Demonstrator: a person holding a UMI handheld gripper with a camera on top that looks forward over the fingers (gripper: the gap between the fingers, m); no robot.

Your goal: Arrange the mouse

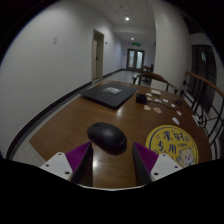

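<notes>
The yellow round sticker or coaster (171, 143) on the table (55, 125) carries dark writing in what looks like Chinese characters, but it is too small and bent to read; a small figure seems drawn on it too. That disc sits at about two o'clock from the gripper (111, 162), just beyond the right finger.

The black mouse (107, 136) lies on the wooden table at twelve o'clock, just ahead of the fingertips and roughly centred on the gap between them, untouched. The gripper stands wide, its two purple pads (75, 158) well apart with bare table between them and nothing held.

Farther off, at twelve to one o'clock, a dark flat thing like a closed laptop or mat (108, 95) lies on the table, and I cannot tell which. Past it, at one o'clock, small pale bits (157, 100) are scattered, too tiny to name. Chairs (150, 76) stand at the far end. A corridor runs beyond, with a door (98, 54) in the left wall and ceiling lights (127, 19); its far end is dim and hard to make out
</notes>
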